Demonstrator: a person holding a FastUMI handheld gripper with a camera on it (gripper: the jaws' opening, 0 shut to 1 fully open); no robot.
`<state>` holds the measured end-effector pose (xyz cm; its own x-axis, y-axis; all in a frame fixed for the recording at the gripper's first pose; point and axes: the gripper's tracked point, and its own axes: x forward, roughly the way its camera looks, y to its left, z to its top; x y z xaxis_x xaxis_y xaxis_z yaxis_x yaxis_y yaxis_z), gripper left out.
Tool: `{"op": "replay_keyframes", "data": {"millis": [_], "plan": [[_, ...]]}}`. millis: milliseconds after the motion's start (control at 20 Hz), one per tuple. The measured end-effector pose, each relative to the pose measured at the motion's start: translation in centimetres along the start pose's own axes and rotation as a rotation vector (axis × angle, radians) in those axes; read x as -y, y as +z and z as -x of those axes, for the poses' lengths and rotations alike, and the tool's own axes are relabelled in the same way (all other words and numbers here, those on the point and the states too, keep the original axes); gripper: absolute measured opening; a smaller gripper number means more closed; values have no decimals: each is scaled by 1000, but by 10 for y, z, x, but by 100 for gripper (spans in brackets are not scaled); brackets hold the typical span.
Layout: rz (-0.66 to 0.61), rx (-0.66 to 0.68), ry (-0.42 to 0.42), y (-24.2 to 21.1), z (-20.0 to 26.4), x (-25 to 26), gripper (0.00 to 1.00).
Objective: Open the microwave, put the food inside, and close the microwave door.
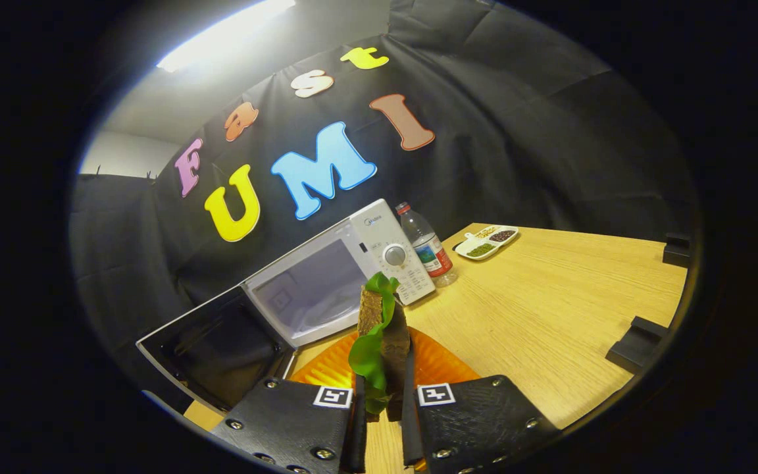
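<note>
Fingers pinch a coarse brown sandwich with ruffled lettuce above a ribbed orange plate.

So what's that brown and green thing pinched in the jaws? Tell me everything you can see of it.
It looks like a sandwich: dark brown slices of bread, coarse-looking, with a bright green lettuce leaf hanging out of the side and curling over the top. It stands on edge, lifted above an orange plate on the wooden table. The gripper is shut on it, one of the jaws pressing each side. Beyond it stands the white microwave, its door swung open.
</note>
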<state>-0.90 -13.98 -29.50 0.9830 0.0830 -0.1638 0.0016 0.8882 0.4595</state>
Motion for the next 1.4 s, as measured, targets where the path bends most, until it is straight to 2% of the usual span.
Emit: {"op": "replay_keyframes", "data": {"millis": [300,600,1050,1400], "plan": [[-2,-11,66,-3,-26,-53,22],[-4,-44,127,-10,-81,-110,21],[33,-88,121,-36,-180,-148,21],[43,-84,104,-35,-250,-158,21]]}}
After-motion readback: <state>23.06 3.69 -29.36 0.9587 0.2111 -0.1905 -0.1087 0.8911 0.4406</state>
